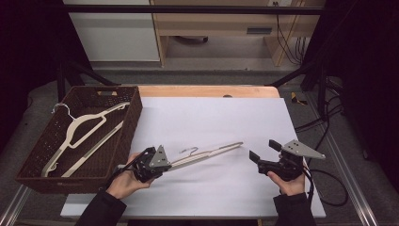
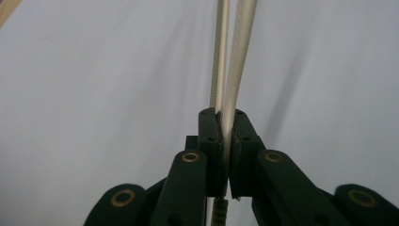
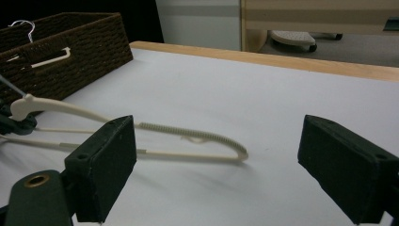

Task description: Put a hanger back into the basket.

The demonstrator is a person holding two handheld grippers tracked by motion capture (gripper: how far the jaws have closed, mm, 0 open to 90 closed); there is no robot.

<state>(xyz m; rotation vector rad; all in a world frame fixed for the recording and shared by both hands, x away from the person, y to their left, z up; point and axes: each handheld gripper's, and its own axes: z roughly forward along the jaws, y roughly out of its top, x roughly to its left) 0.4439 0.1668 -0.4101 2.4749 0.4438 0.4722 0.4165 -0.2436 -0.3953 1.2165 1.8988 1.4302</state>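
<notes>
While a white sheet [image 1: 211, 122] covers most of the wooden table [image 1: 207, 90], a dark wicker basket [image 1: 129, 127] sits at its left edge, holding one cream hanger [image 1: 77, 129] with a metal hook. A second cream hanger [image 1: 207, 154] lies across the sheet's middle, one end clamped in the left gripper [image 1: 162, 165], far end resting on the sheet. Left gripper view: pads closed tight on the hanger's arm [image 2: 228, 127]. Right gripper [image 1: 263, 150] held well right of the hanger's tip, jaws spread wide, nothing between them; right gripper view shows the hanger [image 3: 197, 134] lying beyond the jaws.
</notes>
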